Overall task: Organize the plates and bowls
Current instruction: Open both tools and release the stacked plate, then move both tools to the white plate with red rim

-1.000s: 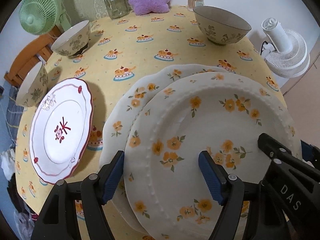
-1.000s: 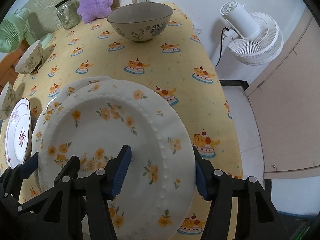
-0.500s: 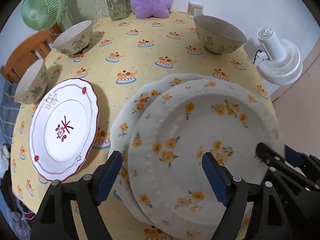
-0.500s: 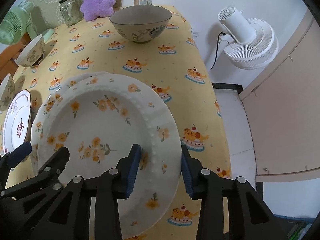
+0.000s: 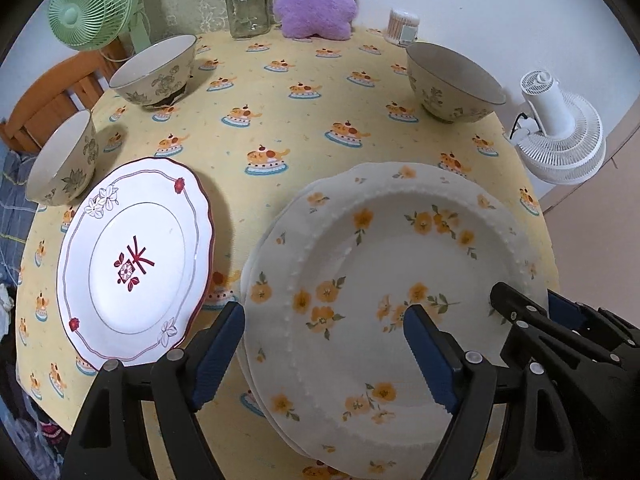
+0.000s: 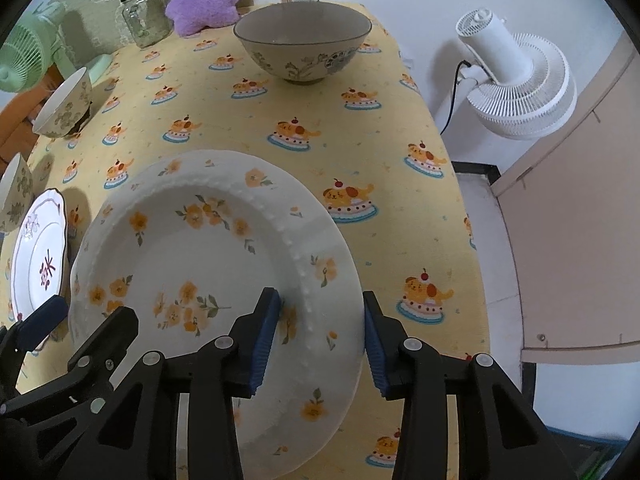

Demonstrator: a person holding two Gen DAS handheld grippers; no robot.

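From the left wrist, the left gripper [image 5: 324, 356] is wide open above the near edge of the flower plate [image 5: 384, 264], holding nothing. This plate sits on another one like it. The red-rimmed plate [image 5: 132, 264] lies just left of the flower plate, and three bowls stand farther back.

From the right wrist, the right gripper [image 6: 320, 338] is opening a little around the flower plate's [image 6: 208, 264] right rim; its pads seem to just touch it.
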